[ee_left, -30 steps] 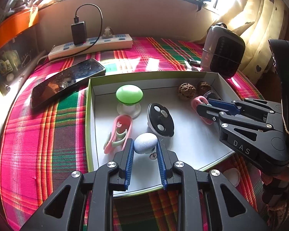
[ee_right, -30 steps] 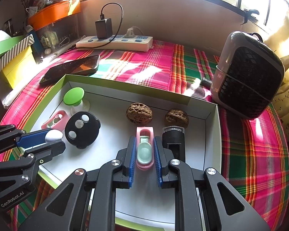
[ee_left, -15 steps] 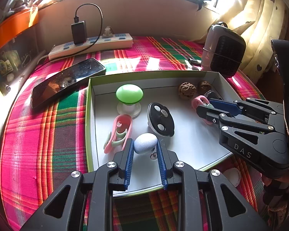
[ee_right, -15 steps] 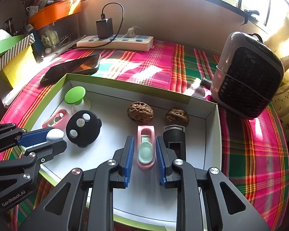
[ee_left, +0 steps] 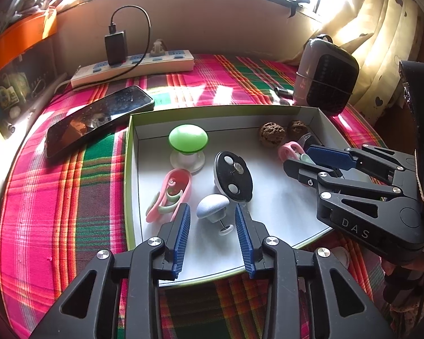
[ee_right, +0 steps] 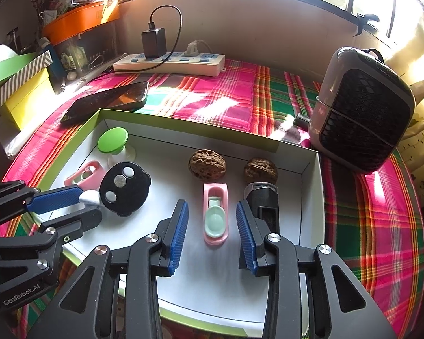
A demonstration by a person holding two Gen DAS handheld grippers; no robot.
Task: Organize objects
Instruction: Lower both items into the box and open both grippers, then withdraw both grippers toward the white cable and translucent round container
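Surface: plaid tablecloth under a window, bearing a green-rimmed white box.
Left gripper: jaws just opened, released; grey-blue mushroom knob lies loose between them in the box.
Right gripper: jaws just opened, released; pink clip lies free on the box floor.
Step well done: lift both grippers straight out so no pad nudges either piece.
Hard to see: black item beside the clip, partly behind a finger.

A bench covered in pink, green and orange plaid cloth sits below a window. Directly on it lie a shallow green-rimmed box, a black phone touching the box's far left corner, a white power strip along the back wall, and a small dark-grilled heater beside the box's right corner.
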